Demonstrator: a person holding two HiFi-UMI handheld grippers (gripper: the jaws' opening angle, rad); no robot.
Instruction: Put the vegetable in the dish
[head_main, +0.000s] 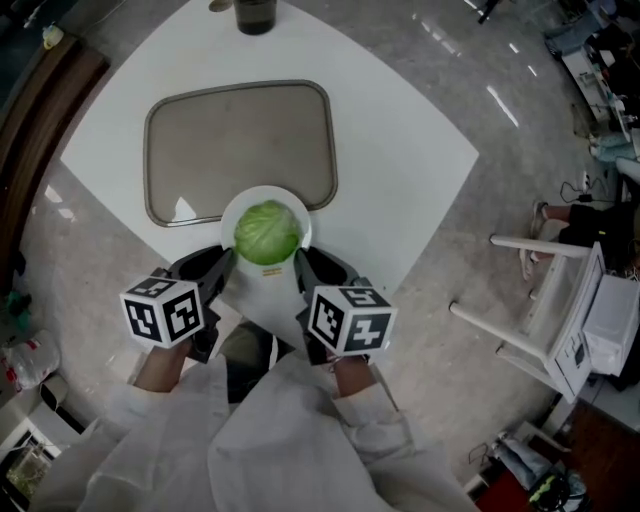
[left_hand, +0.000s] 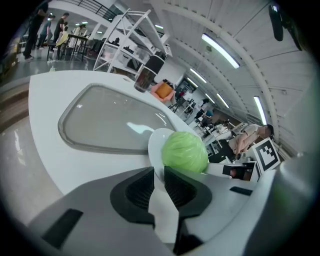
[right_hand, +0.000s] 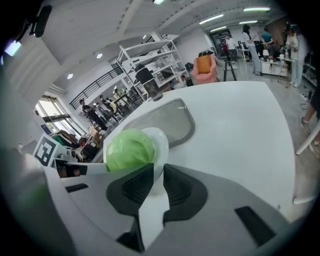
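Observation:
A round green cabbage (head_main: 267, 232) sits on a white dish (head_main: 296, 213) at the near corner of the white table (head_main: 400, 130). Both grippers hold the dish by its rim. My left gripper (head_main: 226, 262) is shut on the left rim and my right gripper (head_main: 300, 264) on the right rim. In the left gripper view the cabbage (left_hand: 184, 152) lies just past the left gripper (left_hand: 159, 173), with the dish (left_hand: 156, 144) rim pinched between the dark pads. The right gripper view shows the cabbage (right_hand: 130, 149) and the dish (right_hand: 161, 142) rim clamped in the right gripper (right_hand: 158, 173).
A grey tray (head_main: 240, 145) lies on the table just beyond the dish. A dark jar (head_main: 255, 14) stands at the far edge. White furniture (head_main: 560, 300) stands on the floor to the right. A person's sleeves (head_main: 270, 440) fill the bottom of the head view.

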